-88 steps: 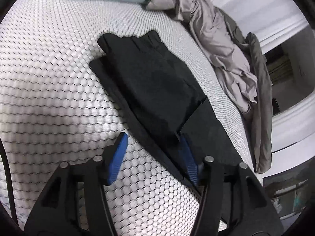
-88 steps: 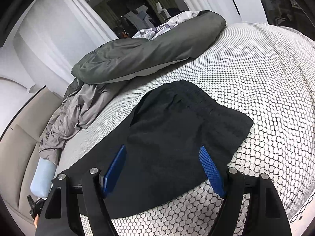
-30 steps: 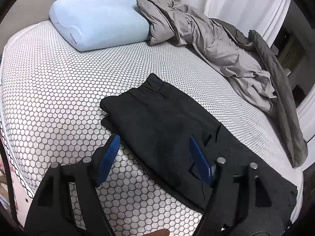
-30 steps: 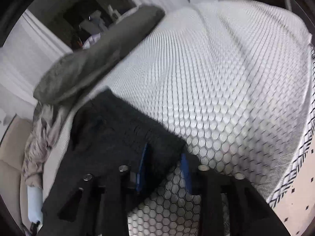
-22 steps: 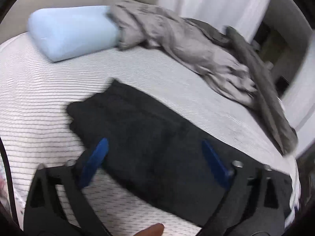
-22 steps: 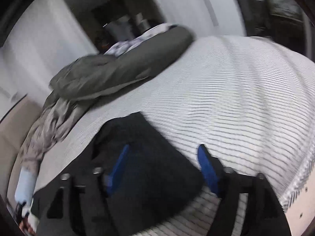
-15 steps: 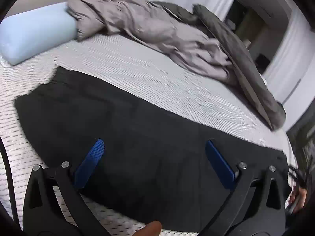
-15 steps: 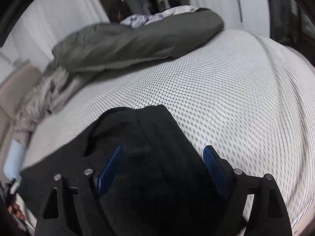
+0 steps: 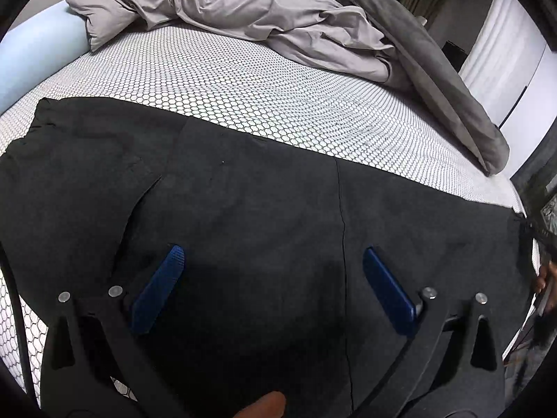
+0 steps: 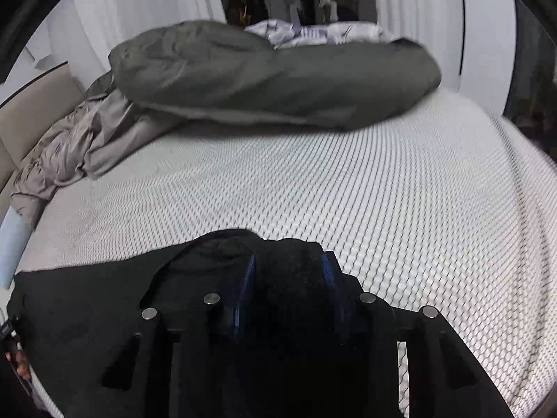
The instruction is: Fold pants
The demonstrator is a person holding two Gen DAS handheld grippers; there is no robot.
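Bed surface: white mattress (image 9: 264,83) with a honeycomb pattern serves as the folding table; it is wide and flat, so the cloth can lie at full length on it.
Left gripper: the left gripper (image 9: 275,285) hangs low over the middle of the pants, its blue fingers (image 9: 158,289) spread wide and holding nothing. I judge it waits here to press the cloth or to take a new edge.
Pants: the black pants (image 9: 243,191) lie flat along the near side of the bed, one layer over another, with a seam line running across. In my judgement this is a half-done fold.
Right gripper: the right gripper (image 10: 287,289) is at the far end of the pants (image 10: 87,299), its blue pads nearly together with a raised bunch of black cloth between them. It seems to pinch this end so as to lift it over.
Behind: a crumpled grey sheet (image 9: 226,10) and a dark grey duvet (image 10: 271,76) are pushed to the far side, well apart from the pants, and a pale blue pillow (image 9: 34,55) lies at the head end.
Change: half a second ago the right fingers stood wide open over the cloth; now they are closed on it. The left gripper is open as before, only closer to the cloth.
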